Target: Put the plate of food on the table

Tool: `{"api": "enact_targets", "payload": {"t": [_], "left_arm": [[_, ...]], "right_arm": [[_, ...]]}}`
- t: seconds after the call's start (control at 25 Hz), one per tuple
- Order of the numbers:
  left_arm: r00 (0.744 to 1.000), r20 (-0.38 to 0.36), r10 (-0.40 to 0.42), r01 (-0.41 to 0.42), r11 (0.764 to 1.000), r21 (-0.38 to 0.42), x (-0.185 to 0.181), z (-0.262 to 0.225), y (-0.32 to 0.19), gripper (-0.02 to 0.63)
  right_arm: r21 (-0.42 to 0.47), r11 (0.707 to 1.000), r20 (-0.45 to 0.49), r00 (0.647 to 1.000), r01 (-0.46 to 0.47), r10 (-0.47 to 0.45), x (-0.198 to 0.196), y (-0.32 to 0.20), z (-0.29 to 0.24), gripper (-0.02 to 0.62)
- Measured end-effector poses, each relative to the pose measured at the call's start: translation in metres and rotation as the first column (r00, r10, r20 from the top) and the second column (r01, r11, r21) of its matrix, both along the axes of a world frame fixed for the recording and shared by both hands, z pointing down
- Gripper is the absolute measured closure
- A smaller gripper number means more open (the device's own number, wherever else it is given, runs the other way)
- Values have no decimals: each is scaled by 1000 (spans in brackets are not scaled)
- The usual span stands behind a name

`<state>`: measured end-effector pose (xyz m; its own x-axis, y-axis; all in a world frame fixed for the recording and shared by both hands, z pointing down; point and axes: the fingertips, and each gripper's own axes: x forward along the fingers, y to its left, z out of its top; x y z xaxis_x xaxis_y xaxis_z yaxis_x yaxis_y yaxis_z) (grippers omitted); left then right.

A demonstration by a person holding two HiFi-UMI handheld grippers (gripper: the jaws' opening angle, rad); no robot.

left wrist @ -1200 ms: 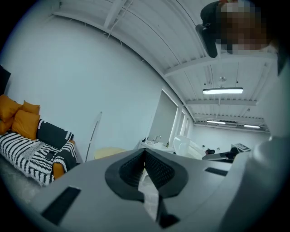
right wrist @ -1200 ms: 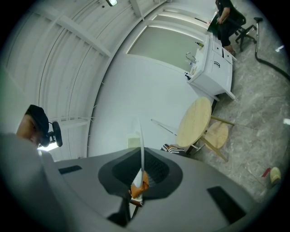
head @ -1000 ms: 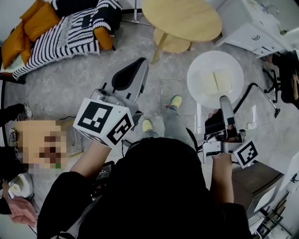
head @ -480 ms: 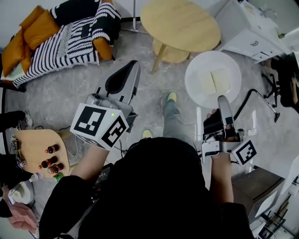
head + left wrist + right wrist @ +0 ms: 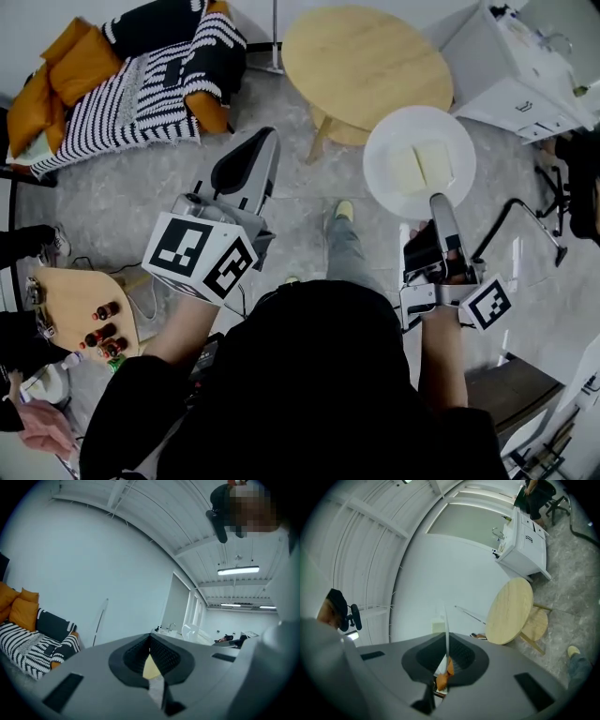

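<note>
A white plate carrying two pale slabs of food hangs level above the floor, just short of the round wooden table's near edge. My right gripper is shut on the plate's near rim. In the right gripper view the plate shows edge-on between the jaws of that gripper, with the table ahead to the right. My left gripper is held out to the left of the plate, shut and holding nothing. The left gripper view shows its gripper with only a thin slit between the jaws.
A low wooden stool stands under the table. A sofa with a striped blanket and orange cushions is at upper left, and a white cabinet at upper right. A small side table with bottles stands at left. My foot is on the grey floor.
Both grippers have moved forward toward the round table, and the plate has travelled with the right one. The plate's far rim now lies close to the table's edge.
</note>
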<state>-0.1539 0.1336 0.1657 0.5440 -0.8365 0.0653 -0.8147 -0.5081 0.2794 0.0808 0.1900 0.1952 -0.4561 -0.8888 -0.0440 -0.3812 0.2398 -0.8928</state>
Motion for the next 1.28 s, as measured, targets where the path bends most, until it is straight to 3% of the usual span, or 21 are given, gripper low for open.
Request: {"api": "enact_targets", "payload": {"t": [0.2,0.44,0.6,0.8,1.28], "left_arm": [[1000,29,3,-3,1000,-20,27,0,-53,598],[998,61,12,-11,1000,-7,83,-11,-129,598],[994,103,26,-27,1000,4,104,-11,-166,598],[990,141,8,-6,1000,-18,139,-5,-242,598],[984,175,-45,45,999,4,147,-25,-238,598]], "right_arm": [[-10,1000,16,1000,27,-27,19,-51,2,577],[-60,998,9,999,36,-35,75,-113,11,577],[-66,995,47,996,77,-74,82,-147,22,577],[-110,987,72,991,120,-112,113,-226,41,577],[-86,968,126,966,235,-224,100,-231,38,577]]}}
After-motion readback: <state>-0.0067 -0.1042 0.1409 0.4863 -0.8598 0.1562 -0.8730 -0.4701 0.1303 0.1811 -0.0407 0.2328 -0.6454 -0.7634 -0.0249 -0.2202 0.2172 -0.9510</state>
